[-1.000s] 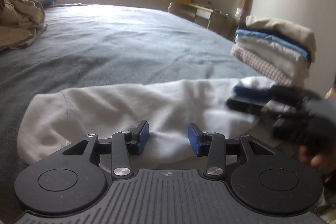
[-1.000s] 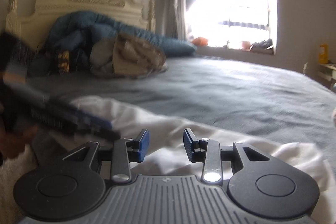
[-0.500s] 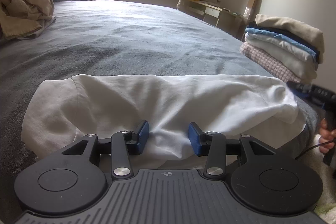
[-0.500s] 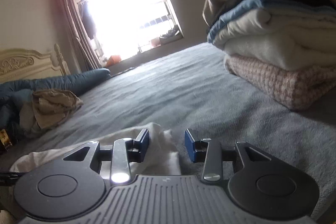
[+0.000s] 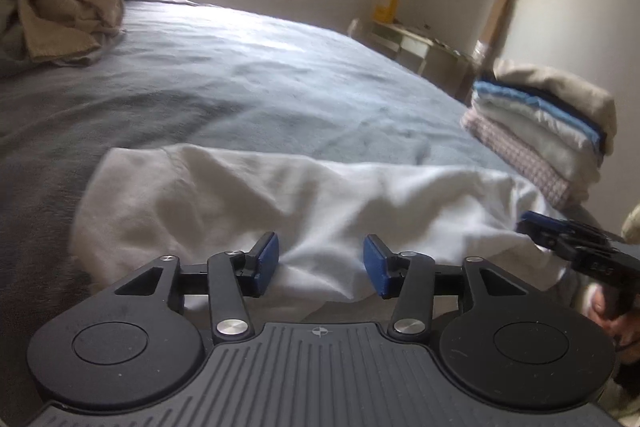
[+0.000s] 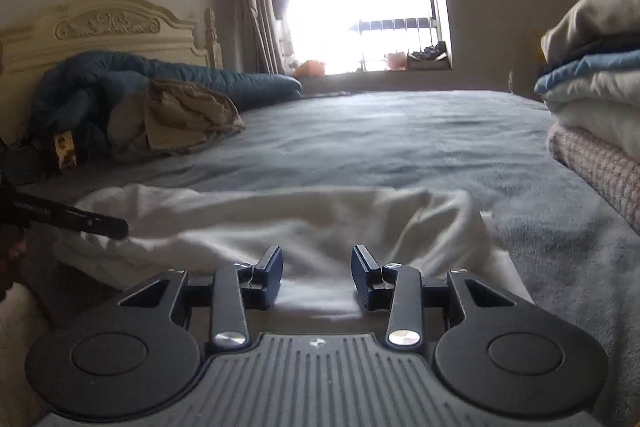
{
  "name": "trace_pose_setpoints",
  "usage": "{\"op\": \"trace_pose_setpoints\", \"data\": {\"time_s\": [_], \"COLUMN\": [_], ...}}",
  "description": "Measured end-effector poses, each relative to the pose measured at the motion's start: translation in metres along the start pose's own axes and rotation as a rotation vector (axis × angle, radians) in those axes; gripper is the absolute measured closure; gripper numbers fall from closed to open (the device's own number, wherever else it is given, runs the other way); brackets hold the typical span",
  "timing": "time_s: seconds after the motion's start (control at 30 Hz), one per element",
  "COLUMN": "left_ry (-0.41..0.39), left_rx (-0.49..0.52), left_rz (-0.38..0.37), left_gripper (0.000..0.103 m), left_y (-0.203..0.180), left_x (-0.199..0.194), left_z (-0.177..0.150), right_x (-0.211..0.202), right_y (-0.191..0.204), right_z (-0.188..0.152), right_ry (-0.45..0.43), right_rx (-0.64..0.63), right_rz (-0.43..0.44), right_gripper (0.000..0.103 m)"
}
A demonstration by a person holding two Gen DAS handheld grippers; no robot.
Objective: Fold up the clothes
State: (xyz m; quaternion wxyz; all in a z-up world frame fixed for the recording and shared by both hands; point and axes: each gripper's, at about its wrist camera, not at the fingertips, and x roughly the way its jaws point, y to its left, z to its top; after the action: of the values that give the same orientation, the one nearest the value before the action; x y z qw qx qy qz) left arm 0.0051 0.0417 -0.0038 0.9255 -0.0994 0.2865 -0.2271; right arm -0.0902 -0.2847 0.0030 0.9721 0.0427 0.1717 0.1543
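A white garment [image 5: 280, 195] lies partly folded across the near edge of the grey bed [image 5: 248, 83]. My left gripper [image 5: 320, 265] is open, its blue pads just over the garment's near edge, holding nothing. My right gripper [image 6: 317, 275] is open over the garment's right end [image 6: 312, 223], also empty. The right gripper also shows at the right edge of the left wrist view [image 5: 568, 243]. The left gripper shows as a dark bar at the left of the right wrist view [image 6: 68, 217].
A stack of folded clothes [image 5: 548, 131] stands on the bed at the right, close to the garment [image 6: 600, 107]. A crumpled tan garment [image 6: 188, 115] and a blue duvet [image 6: 120, 79] lie by the headboard. A desk [image 5: 416, 47] stands by the far wall.
The right gripper swung from facing the folded stack to face up the bed, low over the white garment's right end. The left gripper stayed at the garment's near edge, open.
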Motion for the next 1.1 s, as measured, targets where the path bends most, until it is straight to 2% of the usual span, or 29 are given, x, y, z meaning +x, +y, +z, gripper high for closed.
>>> {"op": "trace_pose_setpoints", "data": {"time_s": [0.13, 0.2, 0.27, 0.3, 0.33, 0.5, 0.57, 0.7, 0.83, 0.97, 1.0, 1.03, 1.07, 1.1], "left_ry": [-0.087, -0.104, -0.113, -0.117, -0.122, -0.143, -0.143, -0.146, -0.15, -0.163, -0.167, -0.171, -0.174, -0.175], "left_rx": [-0.133, -0.202, -0.27, -0.303, -0.337, -0.507, -0.522, -0.489, -0.506, -0.54, -0.544, -0.548, -0.551, -0.552], "left_rz": [0.011, 0.033, 0.061, 0.075, 0.09, 0.125, 0.144, 0.145, 0.136, 0.133, 0.135, 0.136, 0.138, 0.138], "left_gripper": [0.038, 0.037, 0.037, 0.037, 0.037, 0.036, 0.036, 0.036, 0.036, 0.036, 0.036, 0.036, 0.036, 0.036], "left_y": [0.015, 0.025, 0.037, 0.043, 0.049, 0.088, 0.096, 0.099, 0.105, 0.115, 0.117, 0.119, 0.121, 0.123], "left_x": [-0.042, -0.056, -0.067, -0.073, -0.077, -0.083, -0.082, -0.079, -0.076, -0.08, -0.081, -0.083, -0.084, -0.086], "left_z": [-0.005, -0.013, -0.021, -0.026, -0.029, -0.03, -0.028, -0.025, -0.026, -0.029, -0.03, -0.031, -0.031, -0.032], "right_x": [-0.018, -0.016, -0.006, 0.0, 0.007, 0.036, 0.043, 0.057, 0.069, 0.093, 0.1, 0.105, 0.109, 0.112], "right_y": [0.02, 0.032, 0.047, 0.056, 0.069, 0.138, 0.165, 0.205, 0.234, 0.256, 0.261, 0.263, 0.264, 0.263], "right_z": [0.022, 0.027, 0.028, 0.028, 0.027, 0.016, 0.005, -0.019, -0.024, -0.028, -0.03, -0.031, -0.029, -0.026], "right_ry": [-0.083, -0.084, -0.067, -0.053, -0.035, 0.002, 0.004, -0.006, -0.023, -0.015, -0.011, -0.004, 0.014, 0.038], "right_rx": [-0.028, -0.046, -0.07, -0.089, -0.125, -0.401, -0.537, -0.77, -0.855, -0.917, -0.932, -0.937, -0.921, -0.894], "right_rz": [0.083, 0.146, 0.215, 0.248, 0.274, 0.364, 0.369, 0.332, 0.364, 0.346, 0.331, 0.316, 0.308, 0.31], "right_gripper": [0.06, 0.058, 0.049, 0.048, 0.047, 0.022, 0.017, 0.011, 0.004, 0.004, 0.008, 0.013, 0.029, 0.038]}}
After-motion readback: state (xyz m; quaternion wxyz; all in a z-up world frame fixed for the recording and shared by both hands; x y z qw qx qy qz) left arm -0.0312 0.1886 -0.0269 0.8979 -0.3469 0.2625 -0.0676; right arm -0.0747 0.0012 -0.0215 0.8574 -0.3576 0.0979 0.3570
